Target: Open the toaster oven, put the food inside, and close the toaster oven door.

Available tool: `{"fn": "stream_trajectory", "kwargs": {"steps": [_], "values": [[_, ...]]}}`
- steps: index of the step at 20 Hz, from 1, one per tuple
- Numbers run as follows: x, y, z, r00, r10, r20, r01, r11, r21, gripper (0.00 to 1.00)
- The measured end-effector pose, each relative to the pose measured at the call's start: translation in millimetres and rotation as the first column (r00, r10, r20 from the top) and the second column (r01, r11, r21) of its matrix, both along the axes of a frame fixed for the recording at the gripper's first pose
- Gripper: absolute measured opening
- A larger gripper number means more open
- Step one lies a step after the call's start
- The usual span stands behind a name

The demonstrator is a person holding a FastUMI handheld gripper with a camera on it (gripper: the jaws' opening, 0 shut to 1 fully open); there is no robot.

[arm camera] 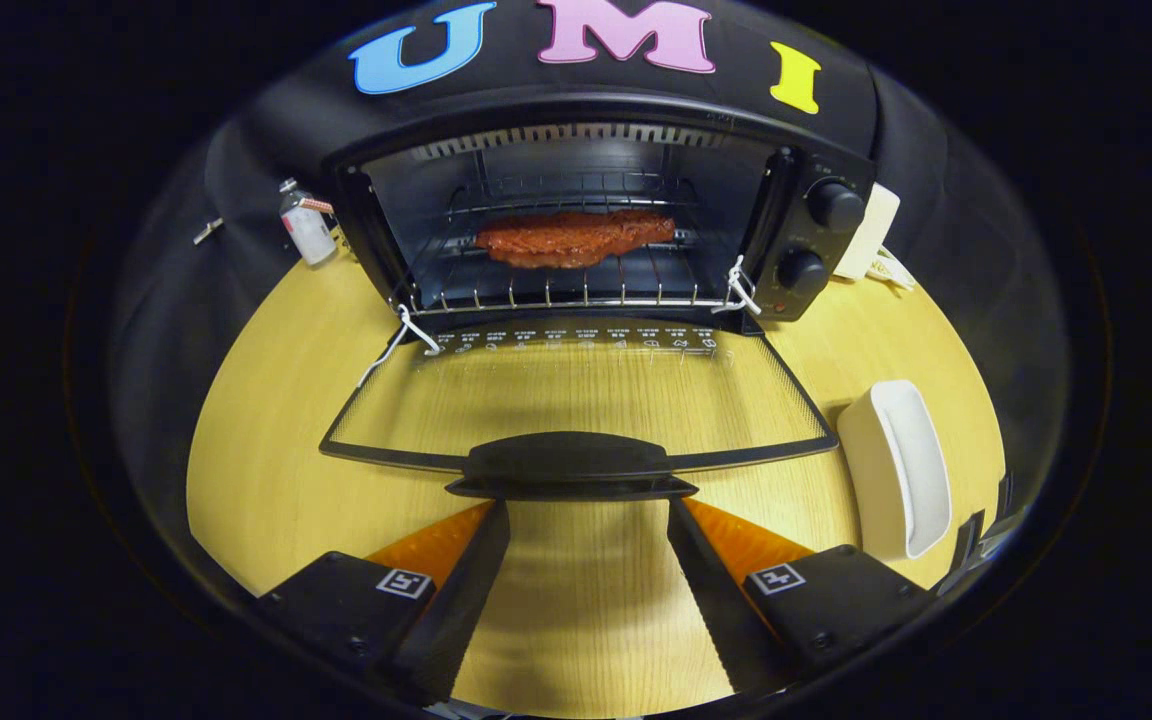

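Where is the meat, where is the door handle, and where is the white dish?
meat [573,238], gripper view, middle of its top, on the oven rack.
door handle [569,466], gripper view, middle of the handle, just ahead of the open gripper [588,520].
white dish [896,465], gripper view, its inner floor.

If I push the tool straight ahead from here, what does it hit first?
Most likely the door handle of the lowered toaster oven door, just ahead of the open tool. Height is hard to judge; it might pass over, toward the steak on the rack.

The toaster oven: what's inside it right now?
A reddish slab of food lies on the wire rack inside the toaster oven; under the rack is hidden. The tool is open.
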State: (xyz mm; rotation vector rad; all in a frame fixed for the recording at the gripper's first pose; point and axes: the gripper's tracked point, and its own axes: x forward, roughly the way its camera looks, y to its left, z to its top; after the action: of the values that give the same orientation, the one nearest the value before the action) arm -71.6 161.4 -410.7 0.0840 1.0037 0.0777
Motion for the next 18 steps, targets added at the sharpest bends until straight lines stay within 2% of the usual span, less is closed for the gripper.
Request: {"fn": "stream_trajectory", "kwargs": {"steps": [5,11,18], "values": [[24.5,3.4,39.2,0.996,0.002,0.085,-0.003,1.000,0.009,0.99],[54.4,0.2,80.6,0.980,-0.037,0.194,0.027,0.998,0.051,0.99],[118.1,-4.3,119.7,0.957,-0.017,0.291,0.009,1.000,0.029,0.98]]}}
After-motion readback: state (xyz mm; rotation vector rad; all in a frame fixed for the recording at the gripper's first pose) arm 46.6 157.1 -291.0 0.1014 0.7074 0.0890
